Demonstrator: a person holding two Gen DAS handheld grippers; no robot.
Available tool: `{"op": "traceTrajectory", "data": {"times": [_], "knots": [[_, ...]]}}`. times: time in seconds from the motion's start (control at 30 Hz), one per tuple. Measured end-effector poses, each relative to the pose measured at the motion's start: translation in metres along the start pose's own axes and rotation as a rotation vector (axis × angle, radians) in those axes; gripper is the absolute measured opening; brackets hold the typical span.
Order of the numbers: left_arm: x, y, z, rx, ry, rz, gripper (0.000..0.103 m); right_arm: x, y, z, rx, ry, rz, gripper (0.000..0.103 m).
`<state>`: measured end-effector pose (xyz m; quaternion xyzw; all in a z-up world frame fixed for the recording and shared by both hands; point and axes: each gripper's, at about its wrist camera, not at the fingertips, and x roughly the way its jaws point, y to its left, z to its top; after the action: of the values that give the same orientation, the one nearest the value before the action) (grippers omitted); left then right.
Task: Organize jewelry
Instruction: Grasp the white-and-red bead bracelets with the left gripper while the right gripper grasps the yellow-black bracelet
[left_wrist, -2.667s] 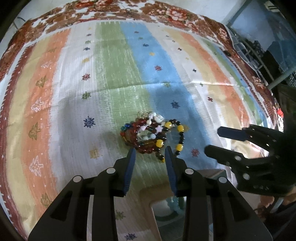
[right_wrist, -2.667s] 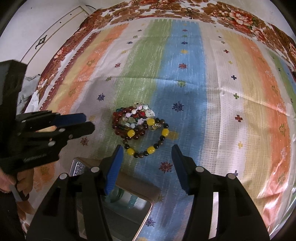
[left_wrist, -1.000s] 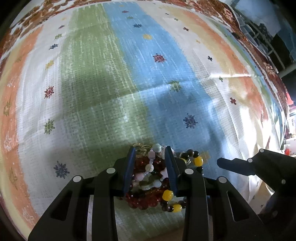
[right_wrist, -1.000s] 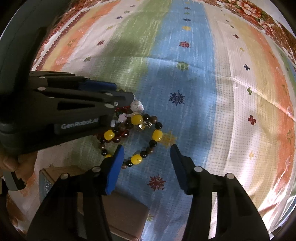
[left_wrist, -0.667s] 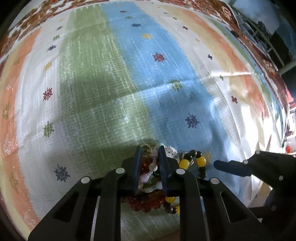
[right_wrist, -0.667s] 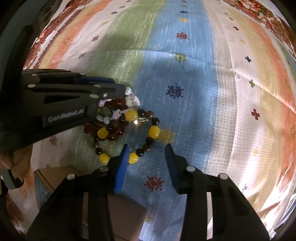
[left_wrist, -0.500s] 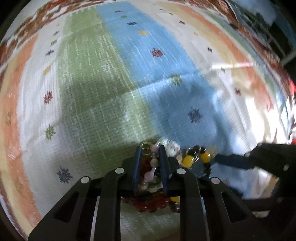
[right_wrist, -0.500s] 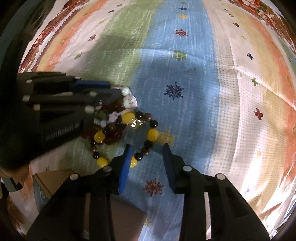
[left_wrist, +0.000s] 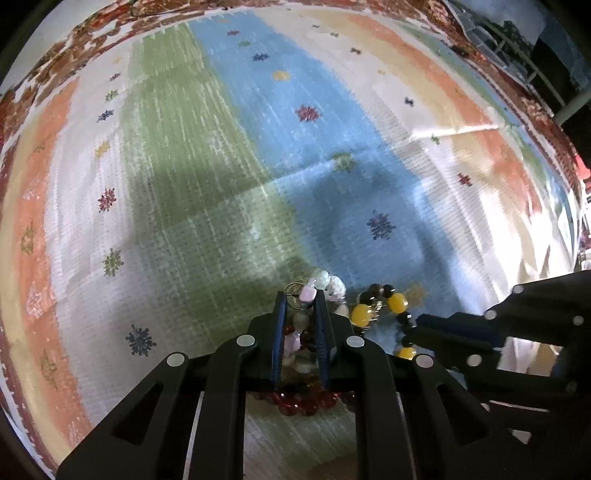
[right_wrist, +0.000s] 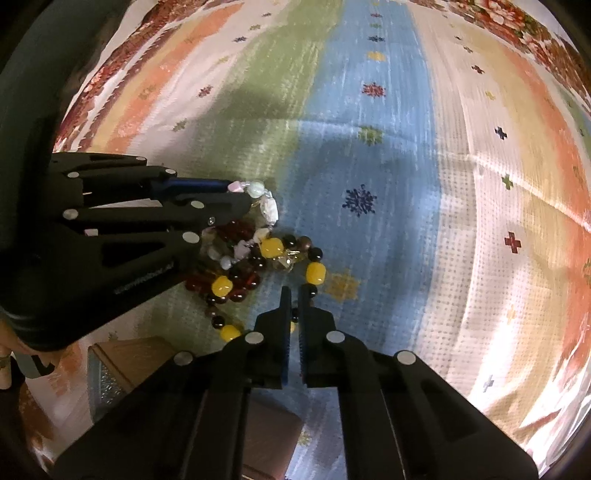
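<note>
A heap of bead bracelets lies on the striped cloth. My left gripper (left_wrist: 298, 295) is shut on the pale pink-and-white stone bracelet (left_wrist: 307, 294) in that heap; it also shows in the right wrist view (right_wrist: 258, 192). A dark red bead bracelet (left_wrist: 303, 400) lies under it. My right gripper (right_wrist: 291, 290) is shut on the yellow-and-black bead bracelet (right_wrist: 314, 273), gripping its near side; this bracelet also shows in the left wrist view (left_wrist: 397, 303).
A brown box with a clear lid (right_wrist: 122, 363) stands at the near left, under both grippers. The striped cloth (left_wrist: 258, 166) covers the table, with a floral border at the far edge (right_wrist: 517, 22).
Both grippers came down onto the bracelet heap. The left jaws closed on the pale stone bracelet. The right jaws closed on the yellow-and-black bracelet.
</note>
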<state>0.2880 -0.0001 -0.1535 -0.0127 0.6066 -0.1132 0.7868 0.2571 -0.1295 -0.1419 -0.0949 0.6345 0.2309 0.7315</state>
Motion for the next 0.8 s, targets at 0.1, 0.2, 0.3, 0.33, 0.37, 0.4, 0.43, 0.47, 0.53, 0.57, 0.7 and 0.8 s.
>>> {"op": "traceTrajectory", "data": {"times": [0.1, 0.2, 0.3, 0.33, 0.37, 0.4, 0.43, 0.47, 0.53, 0.57, 0.7, 0.8], "knots": [[-0.009, 0.002, -0.001, -0.004, -0.014, -0.009, 0.014, -0.002, -0.004, -0.002, 0.004, 0.001, 0.001, 0.004], [-0.013, 0.005, -0.004, -0.012, -0.019, -0.012, 0.014, -0.001, -0.010, -0.004, 0.018, 0.009, -0.006, 0.004], [-0.010, 0.002, -0.003, -0.013, -0.018, -0.007, 0.014, 0.004, -0.015, -0.006, 0.032, 0.030, -0.014, 0.010], [-0.009, -0.001, -0.002, -0.014, -0.018, -0.007, 0.014, 0.005, -0.016, -0.006, 0.036, 0.034, -0.011, 0.021], [-0.009, 0.000, -0.001, -0.016, -0.017, -0.008, 0.014, 0.006, -0.016, -0.006, 0.042, 0.034, -0.011, 0.032], [-0.009, 0.000, -0.001, -0.017, -0.017, -0.011, 0.014, 0.007, -0.017, -0.006, 0.045, 0.033, -0.014, 0.035], [-0.009, 0.000, -0.001, -0.017, -0.017, -0.012, 0.014, 0.008, -0.017, -0.006, 0.044, 0.034, -0.018, 0.035], [-0.009, 0.000, -0.002, -0.017, -0.017, -0.013, 0.014, 0.009, -0.017, -0.006, 0.044, 0.036, -0.024, 0.035], [-0.009, 0.000, -0.001, -0.016, -0.018, -0.018, 0.014, 0.012, -0.016, -0.006, 0.044, 0.039, -0.027, 0.035], [-0.010, -0.001, -0.001, -0.015, -0.018, -0.021, 0.014, 0.014, -0.014, -0.005, 0.043, 0.040, -0.030, 0.035], [-0.011, -0.002, -0.001, -0.015, -0.021, -0.024, 0.014, 0.023, -0.008, -0.003, 0.045, 0.040, -0.047, 0.035], [-0.013, -0.004, -0.001, -0.013, -0.025, -0.035, 0.014, 0.028, 0.001, -0.004, 0.005, 0.041, -0.095, 0.030]]}}
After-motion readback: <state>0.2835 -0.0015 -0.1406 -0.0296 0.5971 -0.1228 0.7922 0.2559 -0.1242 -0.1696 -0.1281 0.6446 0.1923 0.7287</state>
